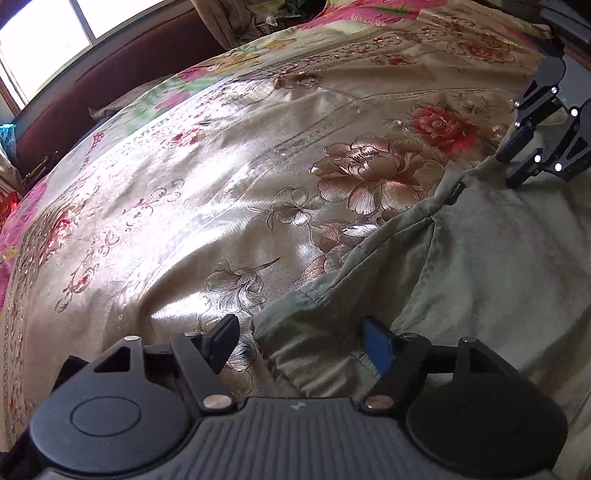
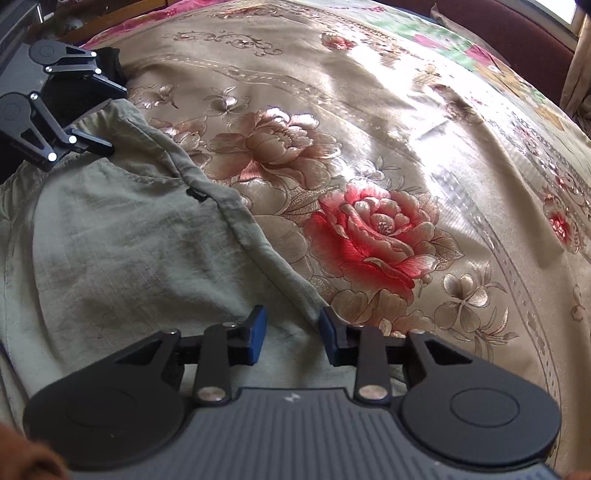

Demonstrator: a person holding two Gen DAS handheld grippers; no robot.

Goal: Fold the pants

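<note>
Grey-green pants [image 1: 461,266] lie flat on a floral bedspread [image 1: 221,177]. My left gripper [image 1: 301,341] stands wide open at the pants' near corner; one finger rests on the bedspread, the blue-padded one on the cloth. In the right wrist view the pants [image 2: 129,240] fill the left side, and their hem runs down between the blue pads [image 2: 258,328] of my right gripper [image 2: 291,332]. Those jaws stand narrow, with a gap still showing around the flat cloth. Each gripper shows in the other's view, at a pants corner: right gripper [image 1: 509,168], left gripper [image 2: 105,116].
The satin bedspread [image 2: 369,147] with large rose patterns stretches beyond the pants. A dark red headboard [image 1: 92,96] and a bright window [image 1: 44,33] lie at the far side. A pink floral quilt [image 1: 369,14] lies at the bed's far edge.
</note>
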